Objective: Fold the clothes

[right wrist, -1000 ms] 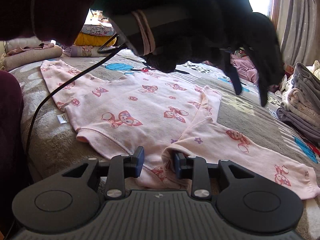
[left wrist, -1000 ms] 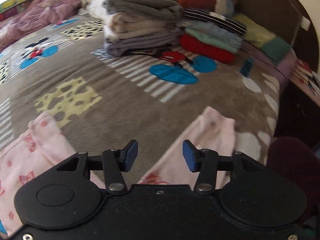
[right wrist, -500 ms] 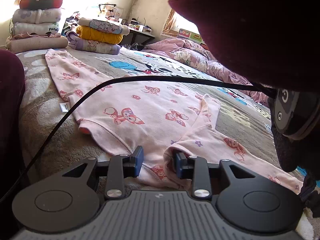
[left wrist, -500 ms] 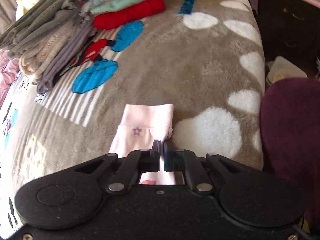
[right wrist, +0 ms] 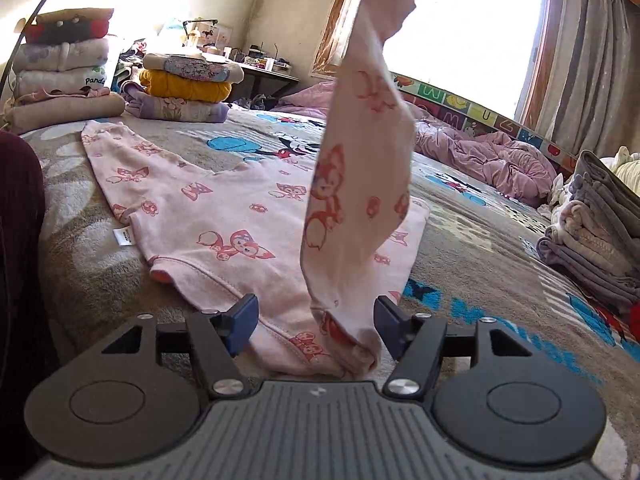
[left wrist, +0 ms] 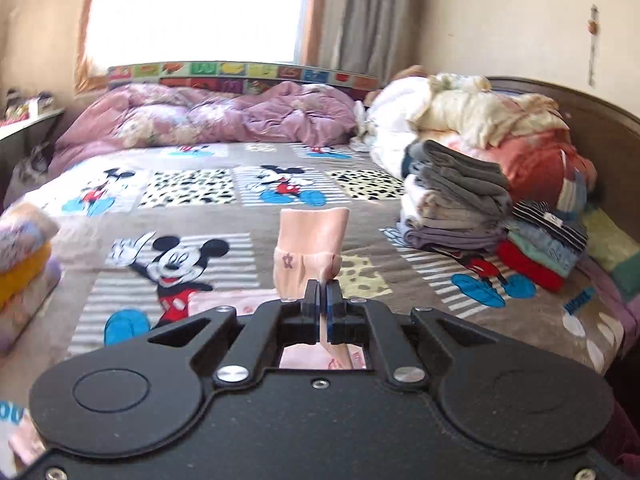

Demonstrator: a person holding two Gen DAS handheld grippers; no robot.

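A pink children's top (right wrist: 224, 216) with fox prints lies flat on the Mickey Mouse blanket (right wrist: 472, 240). My left gripper (left wrist: 322, 300) is shut on the cuff end of its right sleeve (left wrist: 310, 252) and holds it up above the bed. In the right wrist view that sleeve (right wrist: 360, 184) hangs up from the shirt's near corner to the top of the frame. My right gripper (right wrist: 316, 324) is open, low over the bed, with the base of the lifted sleeve between its fingers. The other sleeve (right wrist: 108, 148) lies spread out to the left.
Stacks of folded clothes stand on the bed at the right (left wrist: 452, 200) and at the left (right wrist: 64, 76), with more beside them (right wrist: 184, 88). A crumpled purple duvet (left wrist: 208, 116) lies at the far end under the window. A dark headboard (left wrist: 600, 148) bounds the right side.
My left gripper shut on the sleeve cuff and has lifted it high off the blanket. My right gripper has opened wider at the sleeve's base.
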